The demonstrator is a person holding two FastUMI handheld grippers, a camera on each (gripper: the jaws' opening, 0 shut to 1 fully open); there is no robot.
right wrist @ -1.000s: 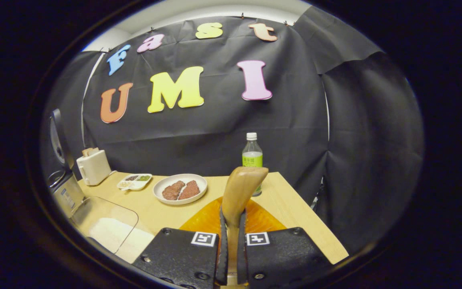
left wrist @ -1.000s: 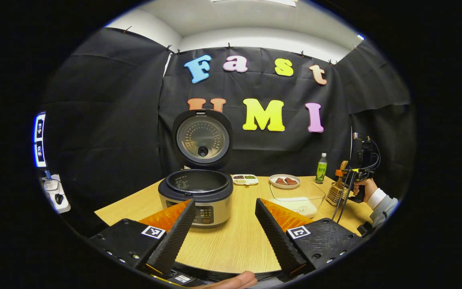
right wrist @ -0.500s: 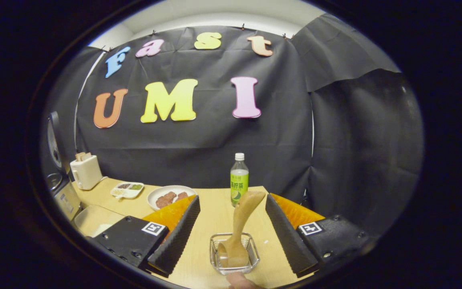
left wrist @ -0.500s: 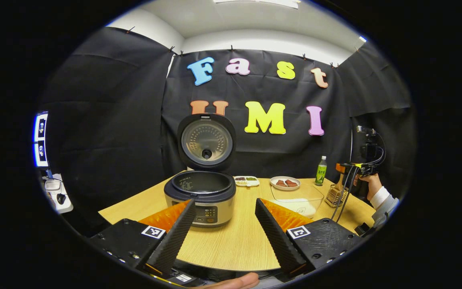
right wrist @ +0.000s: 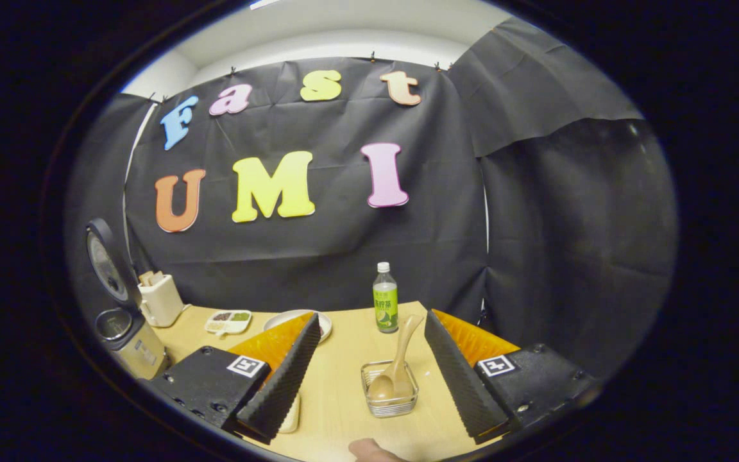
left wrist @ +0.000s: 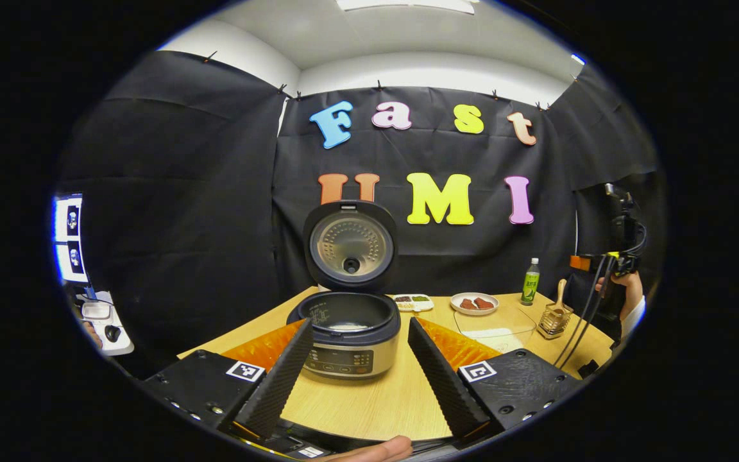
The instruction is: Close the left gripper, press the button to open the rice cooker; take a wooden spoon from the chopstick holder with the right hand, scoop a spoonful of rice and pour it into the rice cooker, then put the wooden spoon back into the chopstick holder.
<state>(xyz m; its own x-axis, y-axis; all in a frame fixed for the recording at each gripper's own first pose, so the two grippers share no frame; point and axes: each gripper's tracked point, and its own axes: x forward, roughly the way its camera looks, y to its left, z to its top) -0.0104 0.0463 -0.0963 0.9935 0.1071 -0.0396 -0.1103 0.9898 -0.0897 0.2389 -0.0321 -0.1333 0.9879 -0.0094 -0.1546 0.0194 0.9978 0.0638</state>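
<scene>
Wooden spoon [right wrist: 397,371] is seen standing bowl-down in the holder [right wrist: 389,389], between the spread fingers of the right gripper [right wrist: 369,378], untouched. The cooker [left wrist: 346,333] stands lid-up beyond the left gripper [left wrist: 360,369], likewise spread. A green-labelled bottle [right wrist: 385,307] is seen; its writing cannot be read.

cooker: silver round rice cooker [left wrist: 350,333] on light wooden table [left wrist: 382,401], lid up behind pot
right of cooker: clear glass rice bowl [left wrist: 494,324], then wire chopstick holder [right wrist: 390,388]
in holder: wooden spoon [right wrist: 396,371]
behind holder: green-label plastic bottle [right wrist: 385,307]
</scene>
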